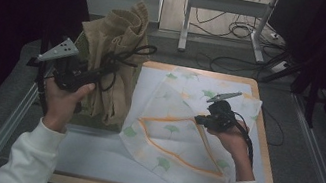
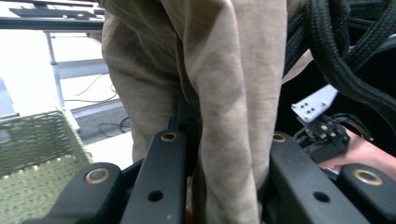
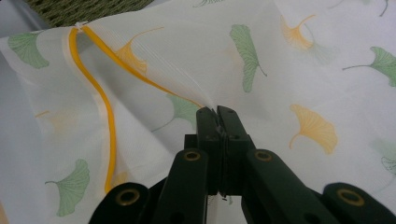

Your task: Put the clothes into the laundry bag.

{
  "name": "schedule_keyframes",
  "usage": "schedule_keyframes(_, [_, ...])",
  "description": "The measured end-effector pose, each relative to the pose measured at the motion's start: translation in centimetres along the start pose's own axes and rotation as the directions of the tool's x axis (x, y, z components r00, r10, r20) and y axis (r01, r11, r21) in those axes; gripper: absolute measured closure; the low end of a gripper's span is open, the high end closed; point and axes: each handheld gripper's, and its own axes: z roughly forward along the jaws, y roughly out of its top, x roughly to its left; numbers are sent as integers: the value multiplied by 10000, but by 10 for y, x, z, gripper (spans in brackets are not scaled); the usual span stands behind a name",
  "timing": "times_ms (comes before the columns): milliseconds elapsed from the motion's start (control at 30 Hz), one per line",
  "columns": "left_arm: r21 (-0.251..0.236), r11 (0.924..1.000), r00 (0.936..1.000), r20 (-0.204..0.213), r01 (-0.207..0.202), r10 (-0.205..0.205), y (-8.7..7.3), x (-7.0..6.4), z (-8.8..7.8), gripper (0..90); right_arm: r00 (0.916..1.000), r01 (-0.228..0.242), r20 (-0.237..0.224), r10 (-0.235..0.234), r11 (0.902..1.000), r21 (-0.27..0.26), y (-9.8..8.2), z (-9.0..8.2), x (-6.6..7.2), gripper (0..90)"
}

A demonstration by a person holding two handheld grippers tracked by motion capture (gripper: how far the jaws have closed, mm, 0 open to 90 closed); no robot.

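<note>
— Where is the left gripper (image 1: 83,77)?

— At about nine o'clock on the table (image 1: 261,154) in the high view, lifted above the green woven basket (image 1: 83,44). Its jaws pinch a fold of the tan garment (image 1: 119,38), which stands bunched up out of the basket. In the left gripper view the tan cloth (image 2: 224,93) hangs down between the two black jaws, with a corner of the basket (image 2: 32,140) at eight o'clock.

— And the right gripper (image 1: 202,120)?

— Near the centre of the table, slightly toward three o'clock. Its jaws are pressed together on the white mesh bag (image 1: 178,140) printed with green and orange ginkgo leaves. In the right gripper view (image 3: 217,112) the tips nip the bag (image 3: 289,70) right at its orange-trimmed edge (image 3: 105,107), which runs off toward ten o'clock.

— How does the bag lie?

— Spread flat over the table's middle and right part, its opening pulled up where the jaws hold it, just beside the basket.
</note>
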Motion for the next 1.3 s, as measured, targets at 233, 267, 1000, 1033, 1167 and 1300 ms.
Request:
schedule_keyframes(233, [94,10000,9995,301,0,-3,-6,-7,7,779,10000,16,-8,-16,10000,17,0,0,0,887])
schedule_keyframes(267, [117,9999,9995,306,-19,15,-7,-8,8,779,10000,7,-10,-7,10000,16,0,0,0,887])
schedule_keyframes(1000, [84,10000,9936,1129,-47,37,-19,-28,10,779,10000,-14,-35,14,10000,13,0,0,0,886])
schedule_keyframes(1033, [59,10000,9929,1193,-14,7,-19,-29,10,779,10000,-23,-22,23,10000,9,0,0,0,887])
schedule_keyframes(1167, [58,10000,9907,1360,-47,39,-21,-33,11,779,10000,-36,-25,36,10000,-10,0,0,0,887])
schedule_keyframes(1300, [106,9999,9893,1457,-81,65,-24,-36,12,779,10000,-27,-22,27,10000,-9,0,0,0,887])
